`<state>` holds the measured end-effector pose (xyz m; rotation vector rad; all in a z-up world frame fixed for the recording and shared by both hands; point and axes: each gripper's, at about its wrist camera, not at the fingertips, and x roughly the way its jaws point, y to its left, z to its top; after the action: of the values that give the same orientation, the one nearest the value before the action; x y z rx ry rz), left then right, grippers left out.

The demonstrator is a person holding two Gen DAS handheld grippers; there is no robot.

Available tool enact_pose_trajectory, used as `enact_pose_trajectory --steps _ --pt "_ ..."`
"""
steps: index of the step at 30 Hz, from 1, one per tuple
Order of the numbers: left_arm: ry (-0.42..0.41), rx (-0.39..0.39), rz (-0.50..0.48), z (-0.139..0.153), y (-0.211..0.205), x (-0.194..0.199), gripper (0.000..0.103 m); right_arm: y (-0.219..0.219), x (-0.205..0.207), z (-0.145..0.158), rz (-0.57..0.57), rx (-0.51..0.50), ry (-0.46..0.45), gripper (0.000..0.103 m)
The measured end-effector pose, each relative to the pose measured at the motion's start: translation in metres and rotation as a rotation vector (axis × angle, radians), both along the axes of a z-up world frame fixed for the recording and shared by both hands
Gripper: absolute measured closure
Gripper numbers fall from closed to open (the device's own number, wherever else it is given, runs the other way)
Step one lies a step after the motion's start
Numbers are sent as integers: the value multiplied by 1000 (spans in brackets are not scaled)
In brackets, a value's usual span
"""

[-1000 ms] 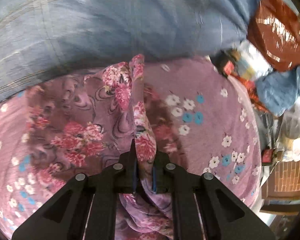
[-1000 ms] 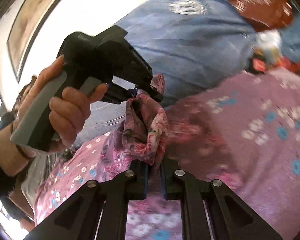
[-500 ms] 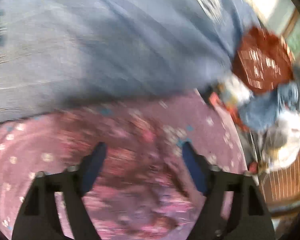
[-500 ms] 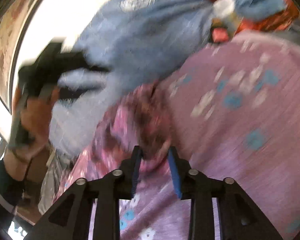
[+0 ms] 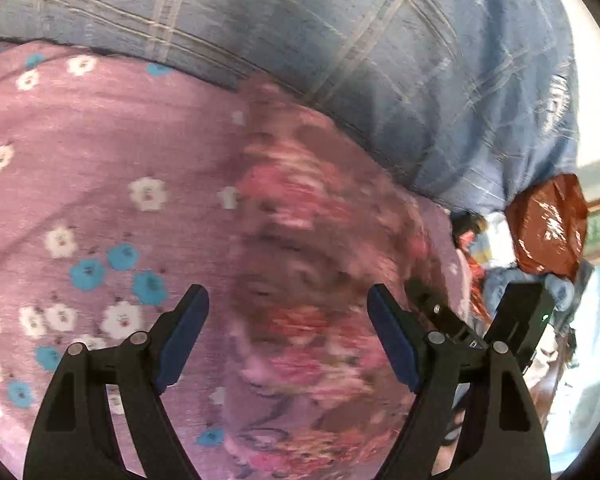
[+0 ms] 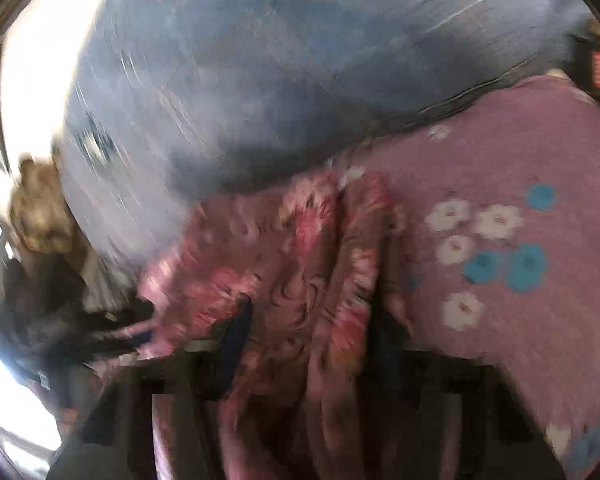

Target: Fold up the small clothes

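Starting on the left side of the left wrist view, the purple bedsheet (image 5: 80, 160) with its white and blue flowers is taking up most of the frame. The left gripper (image 5: 288, 340) is hanging over it with its blue-padded tongs spread wide and nothing pinched between them. The floral garment (image 5: 300, 280), pink and red on a brownish ground, is lying on the sheet right under that gap, pretty smeared by motion blur. Behind it all a blue checked blanket (image 5: 340, 40) is running across the top. Over at the far right a shiny reddish-brown bag (image 5: 548, 228) is sitting on a pile of clutter, and the black body of the other tool is poking in beside the right finger.

In the right wrist view everything is blurring badly. The right gripper (image 6: 308, 344) has just been closing: its tongs are ending up narrow, clamping a bunched fold of the floral garment (image 6: 260, 248), which is draping up and away to the left over the same flowered bedsheet (image 6: 520, 160). At the far left edge the left gripper (image 6: 136, 332) is just beside the cloth's corner.
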<state>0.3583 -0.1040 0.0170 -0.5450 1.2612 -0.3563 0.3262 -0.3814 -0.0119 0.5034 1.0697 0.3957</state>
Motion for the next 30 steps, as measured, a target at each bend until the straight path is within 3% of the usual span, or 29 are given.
enact_pose_trajectory --steps 2,4,6,8,9,10,12,16,18,19,20,23,25,28,30 --pt "-54 37 -10 5 -8 1 22 5 -5 22 37 -31 -117 96" --pt "-76 131 -8 0 -19 7 22 -4 -12 30 -2 -41 -189 96" --pt "-37 222 -12 -18 -26 15 22 -14 -6 8 -32 -89 -110 96" --pt "14 212 -14 -33 -25 15 28 -16 -3 -19 -19 -150 -34 97" --pt "-7 199 -5 -29 -22 9 28 -23 -7 -20 -42 -108 -40 95" --pt "-13 173 -14 -23 -18 1 28 -31 -12 -16 -69 -67 -41 87" --pt "-21 118 -34 -14 -10 -14 29 -42 -25 -7 -77 6 -59 84" --pt "-84 49 -77 1 -5 -66 27 -57 -69 4 -32 140 -79 53" --pt "-48 46 -100 -10 -13 -81 27 -57 -82 1 -18 151 -69 58" --pt "-15 42 -110 -19 -17 -89 27 -53 -86 -2 -1 109 -61 85" --pt "1 39 -112 -25 -18 -97 27 -43 -95 1 40 29 -74 89" --pt "-57 97 -123 -27 -16 -113 29 -25 -107 20 36 -92 -178 89" --pt "-31 123 -117 -23 -16 -116 30 -24 -106 -2 39 -186 -83 89" --pt "-55 86 -120 -7 -2 -133 30 -33 -118 16 -2 -99 -108 76" --pt "-83 82 -112 -3 4 -140 30 -40 -137 27 2 -38 -123 59"
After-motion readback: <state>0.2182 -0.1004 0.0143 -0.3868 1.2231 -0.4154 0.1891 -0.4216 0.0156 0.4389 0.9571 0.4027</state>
